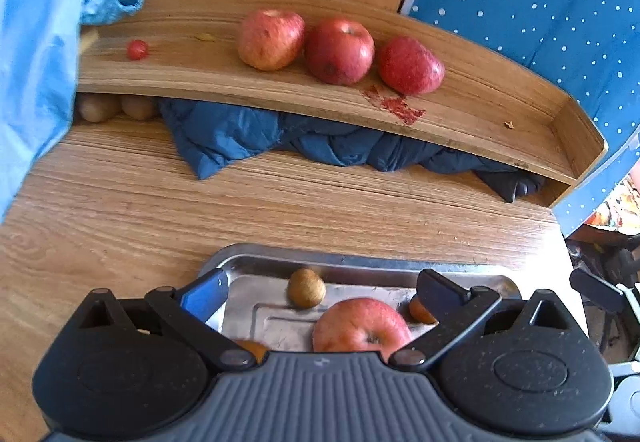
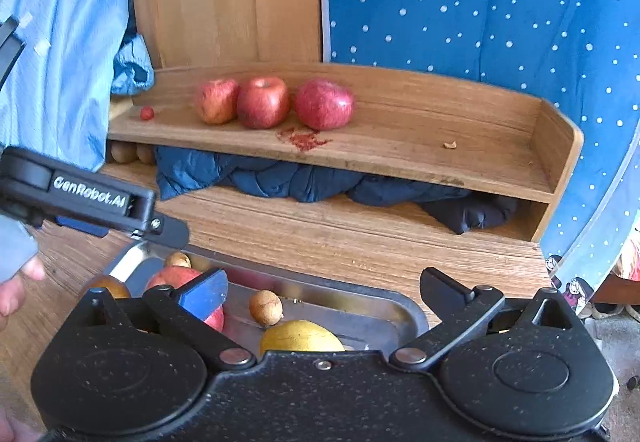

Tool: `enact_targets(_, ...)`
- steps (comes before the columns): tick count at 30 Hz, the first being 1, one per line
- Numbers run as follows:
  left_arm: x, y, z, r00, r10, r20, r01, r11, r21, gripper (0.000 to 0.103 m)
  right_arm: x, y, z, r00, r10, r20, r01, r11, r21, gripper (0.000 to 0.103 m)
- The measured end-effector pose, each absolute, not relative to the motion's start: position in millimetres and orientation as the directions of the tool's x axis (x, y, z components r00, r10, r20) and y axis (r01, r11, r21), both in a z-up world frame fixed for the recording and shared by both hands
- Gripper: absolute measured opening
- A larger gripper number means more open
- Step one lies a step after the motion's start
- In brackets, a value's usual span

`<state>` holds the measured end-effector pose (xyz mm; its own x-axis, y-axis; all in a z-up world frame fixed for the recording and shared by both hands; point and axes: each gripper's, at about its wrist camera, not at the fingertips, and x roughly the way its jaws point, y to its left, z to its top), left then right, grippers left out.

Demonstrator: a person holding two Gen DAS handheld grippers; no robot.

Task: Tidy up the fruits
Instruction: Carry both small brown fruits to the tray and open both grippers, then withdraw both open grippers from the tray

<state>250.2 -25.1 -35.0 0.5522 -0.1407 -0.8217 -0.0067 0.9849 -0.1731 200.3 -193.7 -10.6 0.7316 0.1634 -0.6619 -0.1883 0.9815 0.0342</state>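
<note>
I had both grippers low over the tray (image 1: 360, 262); the left gripper (image 1: 320, 290) had its fingers spread wide and held nothing, and the right gripper (image 2: 322, 292) was spread the same way, also empty; from the right wrist I could see the left gripper's black body at the left edge, just above the tray's near corner, with a hand (image 2: 16, 282) beneath it.

The tray sat on the table (image 1: 120, 202) and held the loose fruit; from the left wrist I saw an apple (image 1: 360, 326) between the fingers but not touched by them, a kiwi (image 1: 306, 288) just behind it, and orange fruits partly hidden by the fingers on either side; from the right wrist I saw a yellow fruit (image 2: 300, 336) close under the gripper, a kiwi (image 2: 266, 307) just behind it, and a red apple (image 2: 180, 278) half covered by the blue pad (image 2: 204, 292).

On the shelf (image 1: 480, 114) behind the table three apples (image 1: 340, 50) stood in a row, close together; a small red fruit (image 1: 137, 49) lay well apart to their left; a red smear (image 1: 396, 106) marked the board in front of the rightmost apple.

Under the shelf a dark blue cloth (image 1: 280, 138) was bunched, with two brown fruits (image 1: 116, 107) beside it on the left; light blue fabric (image 1: 36, 62) hung at the left, and a dotted blue cloth (image 1: 540, 2) hung at the right.
</note>
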Motion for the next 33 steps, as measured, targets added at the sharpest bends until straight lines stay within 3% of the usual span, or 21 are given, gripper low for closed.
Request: enact_targets(33, 88, -30, -5, 0.699, 0.044, -0.713, -0.165, 0.981, -0.102, 0.102, 82, -211, 16, 0.758, 0.273, -0.592, -0.283, 0.956, 0.079, 0.102)
